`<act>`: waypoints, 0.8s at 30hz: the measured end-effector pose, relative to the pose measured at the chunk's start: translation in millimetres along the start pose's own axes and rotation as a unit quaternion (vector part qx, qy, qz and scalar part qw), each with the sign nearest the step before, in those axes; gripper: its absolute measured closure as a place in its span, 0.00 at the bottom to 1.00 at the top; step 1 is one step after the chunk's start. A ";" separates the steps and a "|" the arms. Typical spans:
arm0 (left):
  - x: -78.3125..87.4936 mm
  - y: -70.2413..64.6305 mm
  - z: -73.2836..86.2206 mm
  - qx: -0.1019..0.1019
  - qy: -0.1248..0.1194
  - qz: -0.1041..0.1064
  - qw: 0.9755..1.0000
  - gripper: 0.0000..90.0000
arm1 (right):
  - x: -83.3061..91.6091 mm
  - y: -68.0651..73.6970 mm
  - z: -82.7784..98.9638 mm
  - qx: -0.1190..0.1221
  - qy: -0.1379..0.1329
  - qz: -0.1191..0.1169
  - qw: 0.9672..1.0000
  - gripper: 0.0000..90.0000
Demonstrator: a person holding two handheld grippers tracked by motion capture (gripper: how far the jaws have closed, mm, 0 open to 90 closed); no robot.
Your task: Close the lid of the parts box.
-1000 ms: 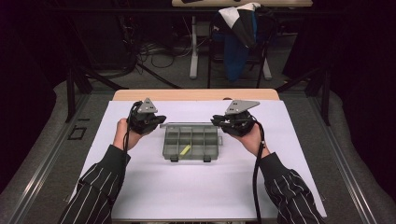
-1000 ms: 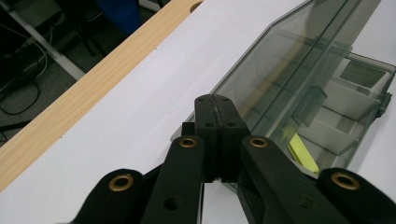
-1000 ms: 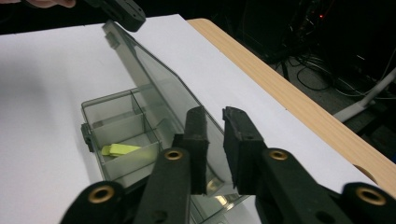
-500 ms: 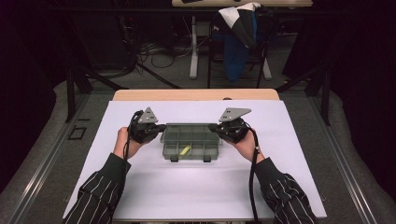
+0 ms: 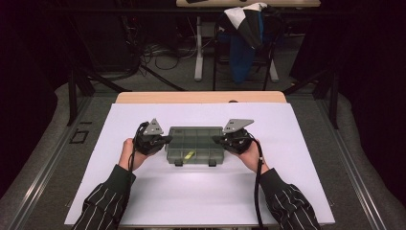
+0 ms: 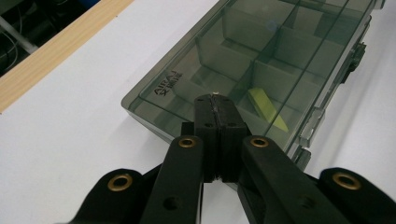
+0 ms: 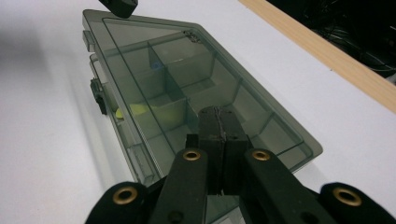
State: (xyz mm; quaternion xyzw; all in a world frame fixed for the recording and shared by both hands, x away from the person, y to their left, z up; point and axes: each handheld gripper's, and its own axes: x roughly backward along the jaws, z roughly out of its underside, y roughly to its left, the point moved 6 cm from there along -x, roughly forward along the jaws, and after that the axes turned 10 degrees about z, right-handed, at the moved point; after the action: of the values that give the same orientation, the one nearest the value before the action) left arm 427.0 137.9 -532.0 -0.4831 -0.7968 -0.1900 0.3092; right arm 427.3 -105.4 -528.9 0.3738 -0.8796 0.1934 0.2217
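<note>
Both tools (image 5: 167,139) (image 5: 216,139) clamped empty at the lidded organizer box's (image 5: 196,136) ends — yellow piece (image 5: 189,155) inside.

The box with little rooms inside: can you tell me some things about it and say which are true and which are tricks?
1. The compartment box has its clear lid closed. True.
2. A yellow piece lies in one compartment. True.
3. The left gripper has its jaws wide open. False: they are shut together.
4. The box sits on a bare wooden floor. False: it rests on the white table cover.
5. The right gripper is at one end of the box. True.
</note>
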 end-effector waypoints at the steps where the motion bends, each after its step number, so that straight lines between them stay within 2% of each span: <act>1: -0.6 -0.6 1.2 0.002 0.001 0.001 1.000 0.99 | -0.6 0.5 1.3 0.000 0.002 -0.001 1.000 1.00; 10: -4.6 -3.3 8.3 0.007 0.000 0.004 1.000 0.99 | -4.2 5.5 8.9 0.000 0.014 -0.009 1.000 1.00; 15: -5.8 -5.6 11.4 0.012 -0.015 0.010 1.000 0.99 | -5.1 6.7 13.2 -0.002 0.021 -0.008 1.000 1.00; 17: -5.5 -6.7 12.5 0.004 -0.010 0.008 1.000 0.99 | -5.2 6.9 15.1 -0.006 0.024 -0.008 1.000 1.00; 24: -9.2 -8.6 19.5 0.002 -0.004 0.012 1.000 0.99 | -4.4 6.3 19.2 -0.009 0.029 -0.005 1.000 1.00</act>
State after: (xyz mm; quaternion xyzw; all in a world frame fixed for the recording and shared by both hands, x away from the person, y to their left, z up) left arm 416.5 139.7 -552.7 -0.4928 -0.7927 -0.1822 0.3091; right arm 420.7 -108.6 -548.2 0.3701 -0.8727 0.1950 0.2516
